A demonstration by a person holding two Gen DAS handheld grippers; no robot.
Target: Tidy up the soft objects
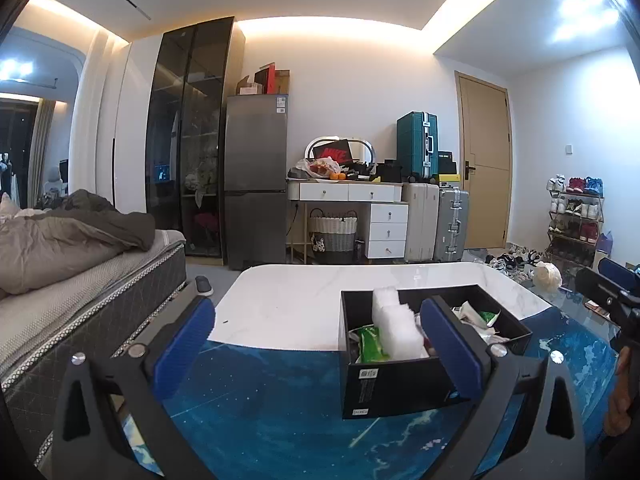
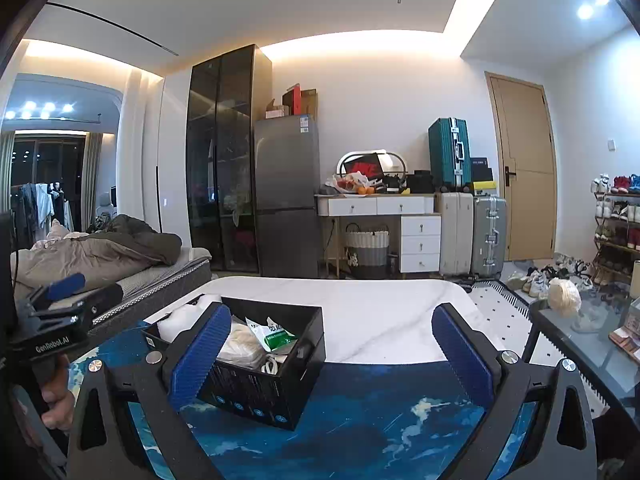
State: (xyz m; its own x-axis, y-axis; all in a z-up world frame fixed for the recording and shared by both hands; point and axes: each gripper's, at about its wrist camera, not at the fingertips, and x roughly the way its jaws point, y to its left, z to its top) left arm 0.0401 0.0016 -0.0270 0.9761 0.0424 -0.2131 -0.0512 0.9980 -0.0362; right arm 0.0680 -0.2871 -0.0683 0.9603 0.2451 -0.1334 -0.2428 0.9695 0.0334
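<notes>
Both wrist views look nearly level across the table (image 1: 304, 300) toward the far wall, close behind a shared black box (image 1: 400, 384) (image 2: 260, 396).

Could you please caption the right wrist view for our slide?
Open right gripper facing a black box of soft items on a white table.

The black box (image 1: 400, 384) hides most of its contents' lower parts.

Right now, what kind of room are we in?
Probably a bedroom in someone's home. There's a bed with rumpled covers, a fridge, suitcases and a rack of shoes.
</notes>
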